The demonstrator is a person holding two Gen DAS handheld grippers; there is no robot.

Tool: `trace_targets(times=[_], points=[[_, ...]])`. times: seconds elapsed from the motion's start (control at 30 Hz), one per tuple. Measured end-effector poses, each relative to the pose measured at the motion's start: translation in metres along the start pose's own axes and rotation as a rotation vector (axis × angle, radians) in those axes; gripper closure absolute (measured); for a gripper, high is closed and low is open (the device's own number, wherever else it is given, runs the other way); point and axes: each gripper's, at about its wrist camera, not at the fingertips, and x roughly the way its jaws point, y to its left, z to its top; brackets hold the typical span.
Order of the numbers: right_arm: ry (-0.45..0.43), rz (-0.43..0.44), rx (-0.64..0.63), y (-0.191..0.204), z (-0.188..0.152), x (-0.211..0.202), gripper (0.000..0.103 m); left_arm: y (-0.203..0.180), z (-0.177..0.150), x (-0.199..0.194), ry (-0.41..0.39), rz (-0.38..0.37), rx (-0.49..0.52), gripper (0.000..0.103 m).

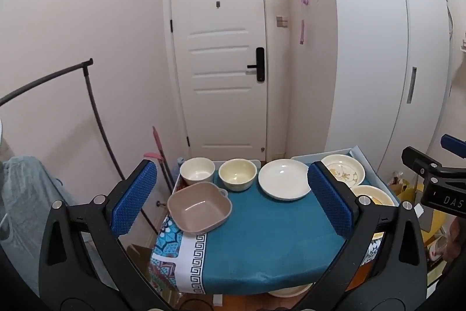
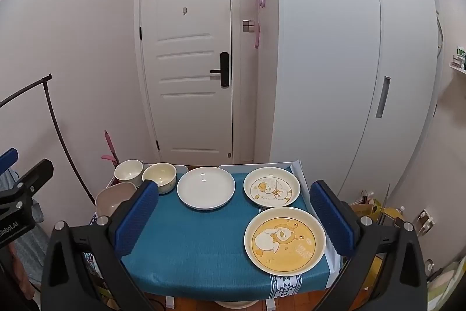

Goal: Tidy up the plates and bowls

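Six pieces of crockery sit on the desk (image 2: 204,252), which is draped in a teal cloth, and nothing is in anyone's grasp. Along the far edge, from the left, stand a white bowl (image 1: 197,171) and, just beside it, a pale yellow bowl (image 1: 237,174), both upright and showing nothing inside. In front of the white bowl lies a taupe square bowl (image 1: 199,207) with small handles, overhanging the desk's left edge a little. Right of the yellow bowl rests a plain white plate (image 2: 206,191), flat on the cloth. Further right comes a cream plate with a duck drawing (image 2: 271,187), lying near the far right corner in front of a pale tray edge (image 2: 253,166), and just in front of it, almost touching, lies a yellow-centred cartoon plate (image 2: 284,241) at the desk's right side. Now the tools: the left gripper (image 1: 233,201) hovers short of the desk, its blue-padded jaws spread wide with only open air and cloth between them. The right gripper (image 2: 233,219) hangs likewise, jaws fully apart, framing the plates without touching any. Each one shows at the edge of the other's view. Behind the desk stands a white door (image 1: 221,48), to its right a white wardrobe (image 2: 335,63), and a dark clothes rail (image 1: 96,112) arcs at the left.
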Motion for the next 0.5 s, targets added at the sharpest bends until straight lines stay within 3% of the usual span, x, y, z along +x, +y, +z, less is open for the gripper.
trace_targets(times=[0.5], points=[[0.015,-0.006,0.0,0.003,0.002,0.0062,0.0,0.0035,-0.0013,0.01,0.001,-0.008,-0.004,0.0]])
